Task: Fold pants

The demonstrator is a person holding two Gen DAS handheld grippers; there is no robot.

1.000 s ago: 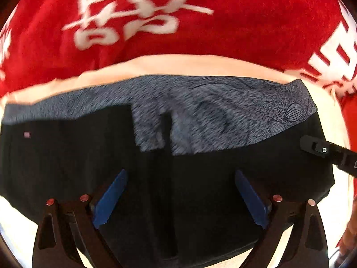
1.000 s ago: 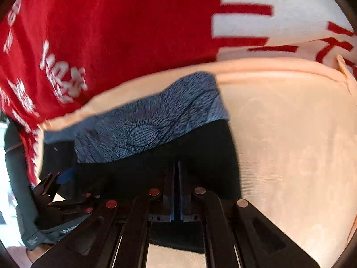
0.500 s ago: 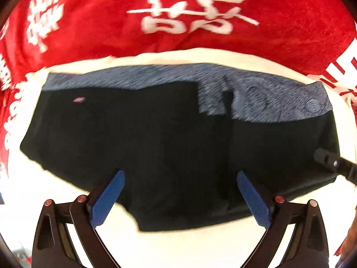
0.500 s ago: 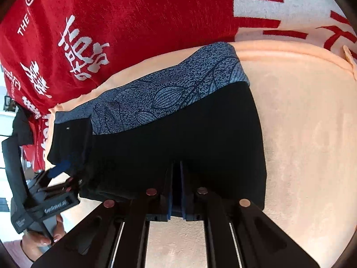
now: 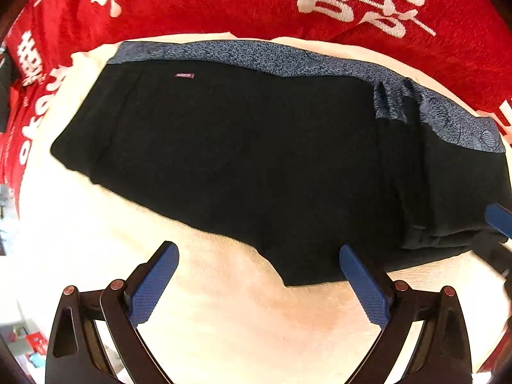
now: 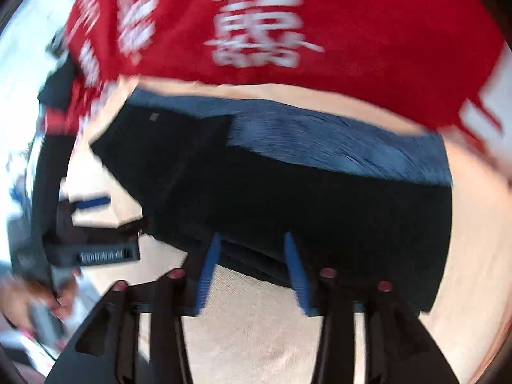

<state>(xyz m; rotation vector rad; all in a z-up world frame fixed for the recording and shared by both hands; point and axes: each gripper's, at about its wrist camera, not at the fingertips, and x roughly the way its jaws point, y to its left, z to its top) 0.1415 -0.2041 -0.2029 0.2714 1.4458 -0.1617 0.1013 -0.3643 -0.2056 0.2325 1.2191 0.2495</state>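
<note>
The black pants (image 5: 256, 166) with a blue-grey patterned waistband (image 5: 288, 59) lie folded on a cream cloth (image 5: 240, 320). My left gripper (image 5: 259, 252) is open and empty, held above the pants' near edge. My right gripper (image 6: 252, 240) is open, its blue pads at the folded near edge of the pants (image 6: 320, 198); nothing is held. One blue pad of the right gripper shows at the right edge of the left wrist view (image 5: 499, 217). The left gripper shows at the left of the right wrist view (image 6: 92, 224). The right wrist view is blurred.
A red blanket with white characters (image 5: 224, 3) lies beyond the cream cloth and also shows in the right wrist view (image 6: 320, 16). A hand (image 6: 22, 297) holds the left gripper at lower left. Clutter sits past the cloth's left edge (image 5: 28, 342).
My right gripper has opened and let go of the pants. Both grippers have pulled back, so the whole folded pants now show. The left gripper stays open.
</note>
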